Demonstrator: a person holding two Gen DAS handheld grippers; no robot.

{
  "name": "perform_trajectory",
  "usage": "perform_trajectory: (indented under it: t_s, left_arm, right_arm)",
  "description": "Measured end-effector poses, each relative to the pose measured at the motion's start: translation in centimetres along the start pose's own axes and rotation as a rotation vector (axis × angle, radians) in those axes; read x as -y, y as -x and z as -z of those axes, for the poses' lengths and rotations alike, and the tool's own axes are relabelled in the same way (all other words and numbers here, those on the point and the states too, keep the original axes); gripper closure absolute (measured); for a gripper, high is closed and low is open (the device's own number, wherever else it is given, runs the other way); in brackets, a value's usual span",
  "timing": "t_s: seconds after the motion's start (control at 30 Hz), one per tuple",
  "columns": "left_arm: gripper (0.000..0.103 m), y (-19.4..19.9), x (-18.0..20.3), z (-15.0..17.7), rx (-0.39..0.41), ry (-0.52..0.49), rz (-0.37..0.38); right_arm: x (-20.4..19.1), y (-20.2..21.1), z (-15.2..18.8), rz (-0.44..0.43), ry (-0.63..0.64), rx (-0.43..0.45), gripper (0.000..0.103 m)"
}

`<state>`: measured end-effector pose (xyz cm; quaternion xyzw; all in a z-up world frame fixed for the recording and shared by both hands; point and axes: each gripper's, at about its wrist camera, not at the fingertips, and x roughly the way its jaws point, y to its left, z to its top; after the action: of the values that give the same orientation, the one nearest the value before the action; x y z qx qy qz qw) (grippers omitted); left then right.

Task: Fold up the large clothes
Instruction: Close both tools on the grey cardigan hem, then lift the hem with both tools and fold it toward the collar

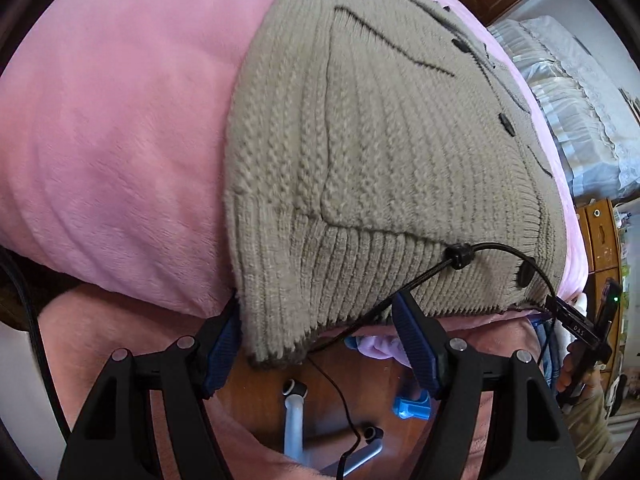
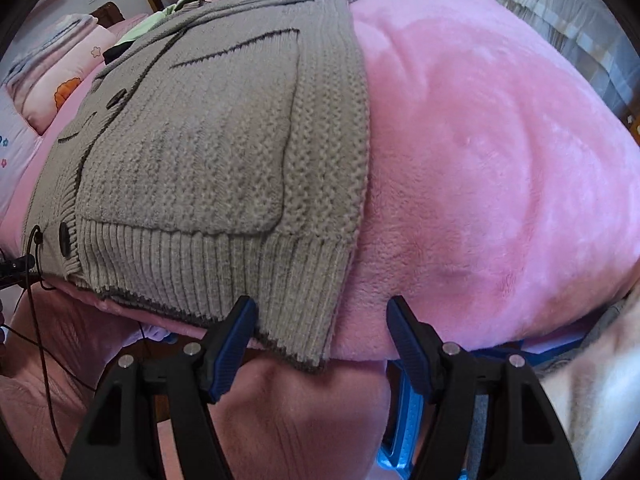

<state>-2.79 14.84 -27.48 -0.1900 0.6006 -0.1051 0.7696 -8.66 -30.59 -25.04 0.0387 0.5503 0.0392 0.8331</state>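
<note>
Left claw [image 1: 318,344] wide apart, straddling hem corner of cardigan [image 1: 380,152]. Right claw [image 2: 322,340] wide apart, same at the other corner. Pink bed [image 2: 500,160]; curtain [image 1: 580,100] upper right.

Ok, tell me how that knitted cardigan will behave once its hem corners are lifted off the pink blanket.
The cardigan is thick, chunky knit, so it will probably sag between the left gripper and right gripper, not hold flat. Its hem already droops over the blanket edge: floppy. The plush pile may drag on it.
</note>
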Motion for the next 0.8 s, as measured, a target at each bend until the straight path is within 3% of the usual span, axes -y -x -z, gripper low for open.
perform_trajectory:
  t_s: [0.03, 0.07, 0.1, 0.13, 0.17, 0.2, 0.4, 0.63, 0.8]
  left_arm:
    - [0.033, -0.1, 0.1, 0.1, 0.007, 0.002, -0.005]
    - [0.04, -0.1, 0.3, 0.1, 0.015, -0.006, -0.003]
    - [0.057, 0.0, 0.4, 0.2, 0.013, -0.011, 0.008]
    - [0.069, -0.1, 0.6, 0.2, 0.004, -0.013, 0.017]
    - [0.088, 0.0, 0.7, 0.2, -0.003, -0.012, 0.01]
    - [0.092, 0.0, 0.9, 0.1, -0.007, -0.019, -0.024]
    - [0.098, 1.6, 2.4, 0.0, 0.016, -0.044, -0.067]
    - [0.098, 7.7, 2.9, -1.3, 0.129, 0.026, 0.068]
    - [0.099, 12.0, 4.2, -4.2, 0.239, 0.087, 0.167]
  right_arm:
    - [-0.2, 0.0, 0.0, -0.004, 0.007, 0.0, 0.042]
    - [-0.4, 0.0, 0.0, -0.012, 0.014, 0.0, 0.051]
    - [-0.7, 0.1, 0.0, -0.045, 0.03, -0.006, 0.06]
    - [-1.2, 0.1, -0.1, -0.053, 0.045, -0.014, 0.077]
    - [-1.6, 0.2, -0.3, -0.048, 0.062, -0.016, 0.085]
    - [-2.1, 0.3, -0.2, -0.035, 0.087, -0.013, 0.088]
    - [-3.5, 1.4, 0.1, -0.003, 0.124, 0.019, 0.093]
    - [-1.6, 7.2, -1.4, -0.054, 0.069, 0.153, 0.094]
    - [-1.7, 12.2, -4.8, -0.109, 0.06, 0.292, 0.094]
